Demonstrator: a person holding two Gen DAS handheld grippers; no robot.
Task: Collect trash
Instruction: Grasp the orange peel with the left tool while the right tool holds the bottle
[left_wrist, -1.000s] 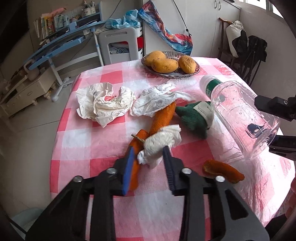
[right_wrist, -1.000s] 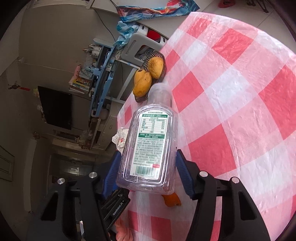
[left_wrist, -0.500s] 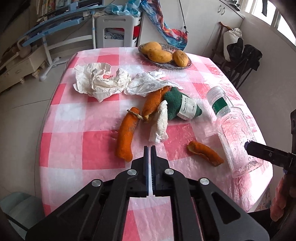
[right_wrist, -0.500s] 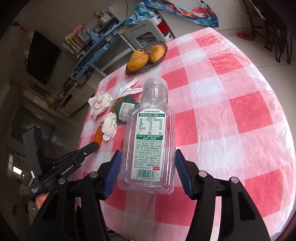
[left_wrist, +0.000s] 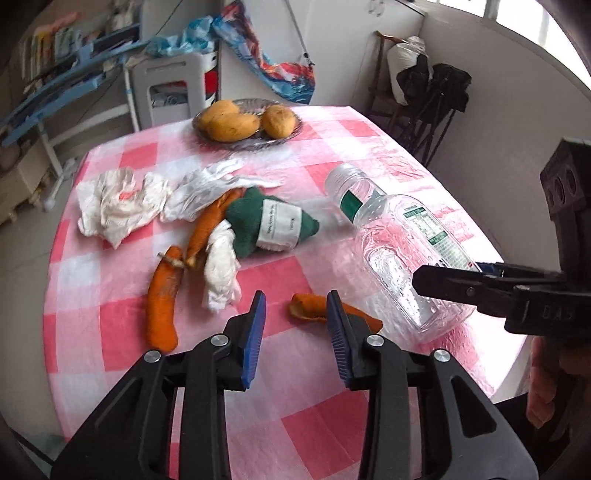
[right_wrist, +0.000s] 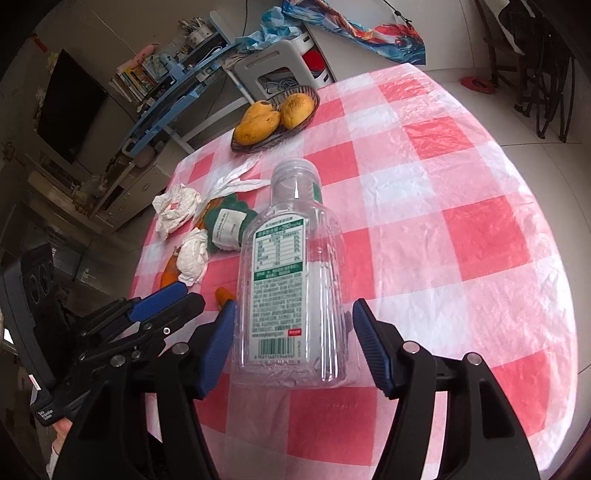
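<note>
Bottle (right_wrist: 291, 273) lies between the spread right gripper (right_wrist: 293, 345), seemingly untouched; left gripper (left_wrist: 295, 332) gapes empty.

Left gripper (left_wrist: 295, 328): closed half a second ago, now parted, low centre of frame. Right gripper (right_wrist: 293, 345): pads formerly clamping clear bottle (right_wrist: 291, 280), now spread clear of it; bottle lowered onto tablecloth (right_wrist: 443, 206)

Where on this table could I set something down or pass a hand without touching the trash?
The tablecloth lies bare on the side right of the clear bottle, up toward the fruit basket. It is crowded left of the bottle: crumpled tissues, the green wrapper, orange peels and the left gripper.
</note>
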